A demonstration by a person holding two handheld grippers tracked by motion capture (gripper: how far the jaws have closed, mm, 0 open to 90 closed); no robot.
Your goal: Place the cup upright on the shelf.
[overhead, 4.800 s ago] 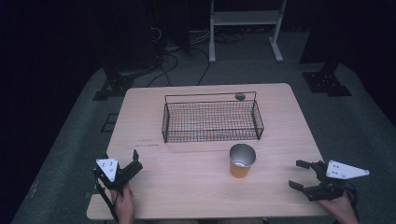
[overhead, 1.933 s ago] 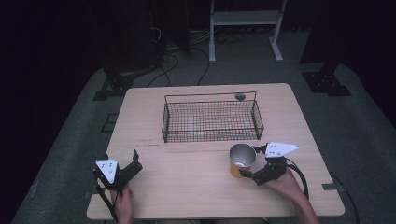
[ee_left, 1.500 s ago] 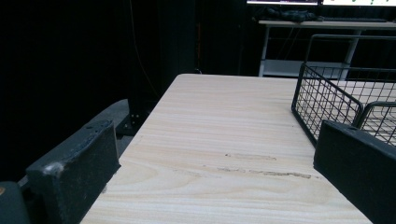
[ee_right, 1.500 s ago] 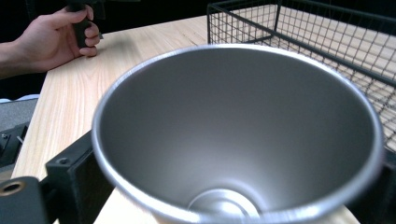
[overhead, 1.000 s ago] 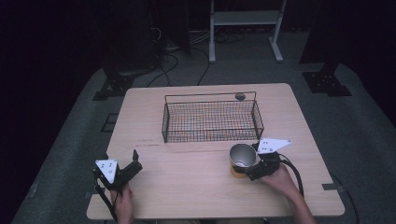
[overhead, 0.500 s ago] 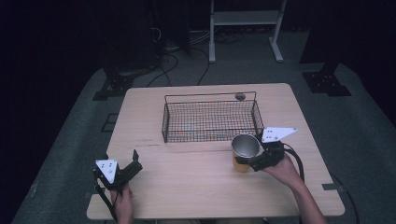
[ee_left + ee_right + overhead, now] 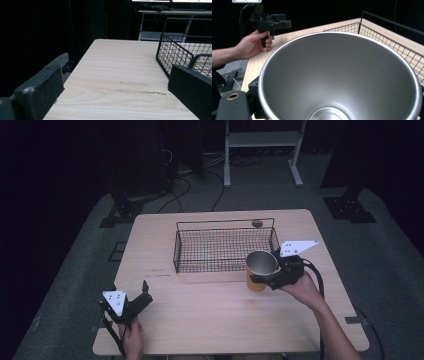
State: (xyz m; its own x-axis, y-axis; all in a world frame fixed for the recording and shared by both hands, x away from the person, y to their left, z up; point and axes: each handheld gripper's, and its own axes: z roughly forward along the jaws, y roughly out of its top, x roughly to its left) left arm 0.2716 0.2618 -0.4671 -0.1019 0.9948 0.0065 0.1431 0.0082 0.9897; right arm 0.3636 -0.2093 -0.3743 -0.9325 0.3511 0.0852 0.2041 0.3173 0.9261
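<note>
An orange cup with a steel inside [image 7: 261, 262] is held at the front right corner of the wire basket [image 7: 225, 222], overlapping the basket's front rim. My right gripper [image 7: 265, 278] is shut on the cup's side. The right gripper view looks straight into the cup's [image 7: 342, 75] bare steel bowl, with the basket [image 7: 387, 27] just beyond. My left gripper [image 7: 146, 292] rests open near the table's front left corner. Its jaws stand wide apart over bare wood [image 7: 120, 65], with the basket's [image 7: 175, 53] end to the right.
A small dark round thing [image 7: 257, 223] lies on the table behind the basket. The wooden table [image 7: 210, 320] has free room in front of the basket. A white-legged stand [image 7: 260, 150] and cables are on the floor beyond.
My right gripper came in from the front right corner, shut on the cup, and has carried it up and away toward the basket. The left gripper has not moved.
</note>
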